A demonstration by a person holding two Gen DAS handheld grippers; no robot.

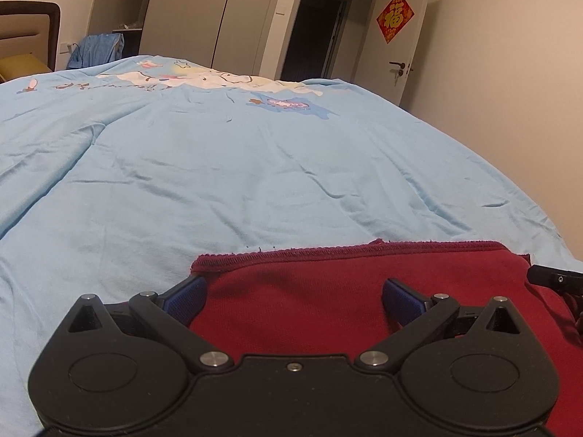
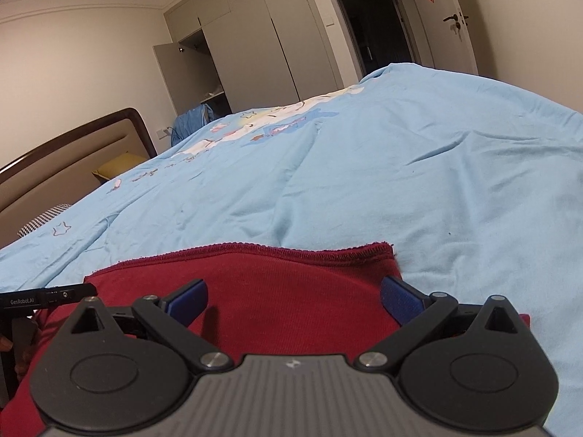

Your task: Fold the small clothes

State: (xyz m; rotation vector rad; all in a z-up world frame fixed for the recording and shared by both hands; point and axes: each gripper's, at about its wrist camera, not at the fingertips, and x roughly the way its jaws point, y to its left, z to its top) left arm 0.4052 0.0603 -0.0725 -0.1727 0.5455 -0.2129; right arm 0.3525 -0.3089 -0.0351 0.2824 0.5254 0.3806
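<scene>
A dark red garment (image 1: 328,291) lies flat on the light blue bedspread (image 1: 218,182), its stitched hem running across the far side. My left gripper (image 1: 293,296) hovers open over the garment's left part, blue pads spread wide, nothing between them. In the right wrist view the same red garment (image 2: 291,284) fills the near foreground, with its right hem corner near the right pad. My right gripper (image 2: 293,296) is also open above the cloth, holding nothing. Each gripper's black body shows at the edge of the other's view: the right one (image 1: 554,278) and the left one (image 2: 47,296).
The blue bedspread (image 2: 400,182) stretches far ahead with a cartoon print near the far side. A brown headboard (image 2: 73,145) and yellow pillow (image 2: 116,169) lie at the left. Wardrobes, a dark doorway (image 1: 313,32) and a white door (image 1: 400,36) stand beyond the bed.
</scene>
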